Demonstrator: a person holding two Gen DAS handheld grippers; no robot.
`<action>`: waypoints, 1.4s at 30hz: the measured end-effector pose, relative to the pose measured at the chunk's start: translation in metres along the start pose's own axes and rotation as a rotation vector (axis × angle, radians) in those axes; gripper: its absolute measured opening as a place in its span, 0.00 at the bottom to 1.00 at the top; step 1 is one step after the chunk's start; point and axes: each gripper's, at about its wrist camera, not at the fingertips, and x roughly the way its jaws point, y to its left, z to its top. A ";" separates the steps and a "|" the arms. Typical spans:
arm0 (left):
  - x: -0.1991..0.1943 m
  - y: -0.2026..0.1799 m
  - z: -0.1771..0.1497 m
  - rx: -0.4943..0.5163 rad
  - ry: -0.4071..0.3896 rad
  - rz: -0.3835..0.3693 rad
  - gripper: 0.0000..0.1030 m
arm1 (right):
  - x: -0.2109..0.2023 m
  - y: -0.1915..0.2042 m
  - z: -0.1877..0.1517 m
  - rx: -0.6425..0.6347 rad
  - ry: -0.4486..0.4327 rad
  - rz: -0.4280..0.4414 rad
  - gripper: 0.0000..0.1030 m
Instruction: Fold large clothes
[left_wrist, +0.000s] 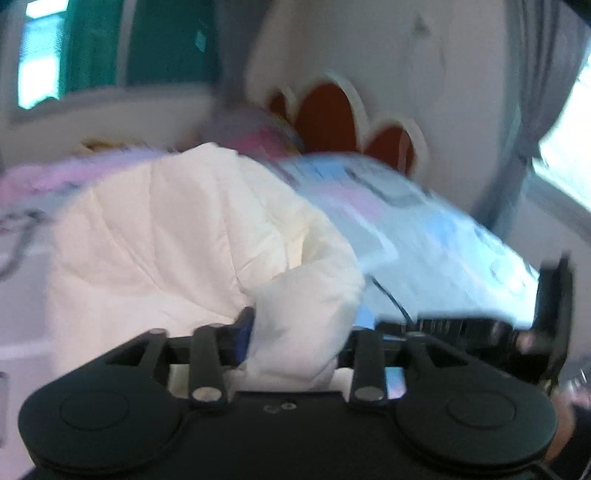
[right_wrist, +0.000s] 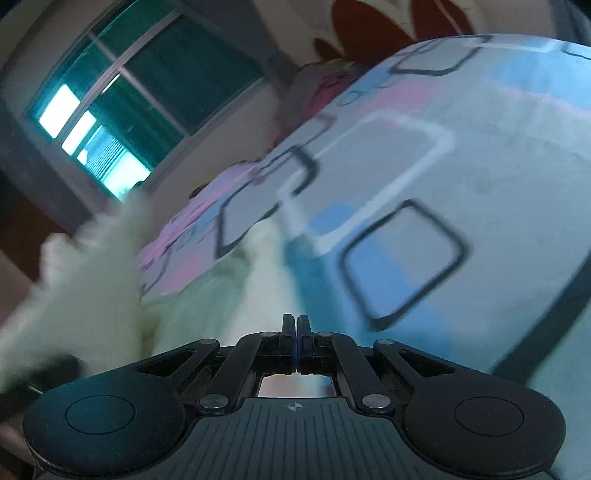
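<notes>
A white quilted jacket (left_wrist: 166, 240) lies crumpled on a bed sheet (left_wrist: 424, 229) with a blue, pink and grey pattern of squares. In the left wrist view my left gripper (left_wrist: 299, 339) has its fingers apart, and a puffy fold of the jacket fills the gap loosely. Its blue pad (left_wrist: 244, 328) sits against that fold. The right wrist view is blurred. There my right gripper (right_wrist: 296, 332) is shut, pads together with nothing between them. It hovers over the sheet (right_wrist: 443, 147), with the white jacket (right_wrist: 85, 277) ahead and to its left.
A pale headboard with red-brown cut-outs (left_wrist: 325, 114) stands behind the bed. Pink bedding (left_wrist: 55, 177) lies at the far left. A window with green panes (right_wrist: 129, 103) is on the wall beyond. A black device (left_wrist: 554, 314) and a hand sit at the right edge.
</notes>
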 end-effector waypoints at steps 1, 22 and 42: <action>0.018 -0.004 -0.007 -0.020 0.035 -0.036 0.63 | -0.004 -0.007 0.004 0.004 -0.001 -0.006 0.00; -0.046 0.061 -0.010 -0.242 -0.174 -0.121 0.67 | -0.023 0.040 0.030 -0.106 -0.050 0.142 0.73; 0.020 0.173 0.017 -0.217 -0.103 -0.051 0.42 | 0.070 0.125 0.039 -0.370 0.163 0.185 0.15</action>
